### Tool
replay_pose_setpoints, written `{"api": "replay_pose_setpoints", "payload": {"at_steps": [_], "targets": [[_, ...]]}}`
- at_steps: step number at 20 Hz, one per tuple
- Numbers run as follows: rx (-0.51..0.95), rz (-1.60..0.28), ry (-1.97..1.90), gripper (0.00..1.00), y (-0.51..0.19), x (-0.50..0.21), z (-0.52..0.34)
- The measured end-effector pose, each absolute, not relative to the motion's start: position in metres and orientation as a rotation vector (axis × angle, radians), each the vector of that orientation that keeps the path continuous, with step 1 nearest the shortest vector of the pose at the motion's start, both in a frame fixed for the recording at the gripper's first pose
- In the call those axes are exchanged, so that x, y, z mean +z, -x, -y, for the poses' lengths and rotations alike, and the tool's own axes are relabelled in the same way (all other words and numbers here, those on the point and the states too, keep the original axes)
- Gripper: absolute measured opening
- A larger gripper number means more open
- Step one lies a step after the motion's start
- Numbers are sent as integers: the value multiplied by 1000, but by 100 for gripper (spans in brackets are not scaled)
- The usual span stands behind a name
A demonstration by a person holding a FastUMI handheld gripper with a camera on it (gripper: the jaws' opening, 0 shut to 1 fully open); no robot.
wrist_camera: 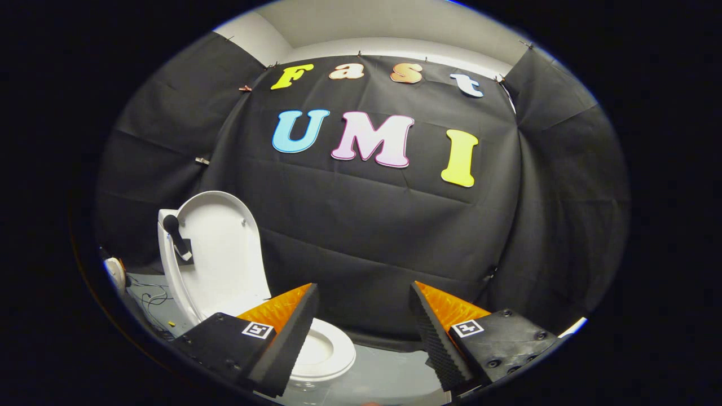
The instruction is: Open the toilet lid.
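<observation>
- The white oval plastic toilet lid (pixel 223 248) stands raised, almost upright, leaning back toward the black cloth wall (pixel 366 237) behind it; the round white toilet seat (pixel 330 349) below it lies uncovered.
- From how things lie, I judge that the opening is already done, and the step in hand is to draw away cleanly.
- To do this well, the gripper (pixel 364 316) should go back along its own line and away from the lid, so that no finger brushes the lid's edge and tips it forward again.
- It is also wise to check that the lid rests stable against its support before leaving; I cannot see its hinge, so I cannot say how firmly it stands.
- The jaws are spread wide apart and grasp nothing; only the cloth wall and grey floor (pixel 389 378) are seen between them.
- The gripper is held above the floor and to the right of the toilet, looking roughly level toward the wall.
- The seat shows just beyond the left finger (pixel 287 338), partly hidden by it; the lid is further ahead on that side, well apart from both fingers.
- A small black handle-like piece (pixel 176 234) sits at the lid's left edge.
</observation>
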State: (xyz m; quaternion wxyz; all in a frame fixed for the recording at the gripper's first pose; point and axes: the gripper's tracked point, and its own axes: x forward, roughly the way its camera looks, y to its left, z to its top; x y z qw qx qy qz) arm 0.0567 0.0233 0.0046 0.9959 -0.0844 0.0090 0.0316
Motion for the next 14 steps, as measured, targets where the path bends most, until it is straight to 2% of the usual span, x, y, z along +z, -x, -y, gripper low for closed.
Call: {"api": "replay_pose_setpoints", "payload": {"at_steps": [14], "targets": [[107,-61,122,99,-51,-7,-41]]}}
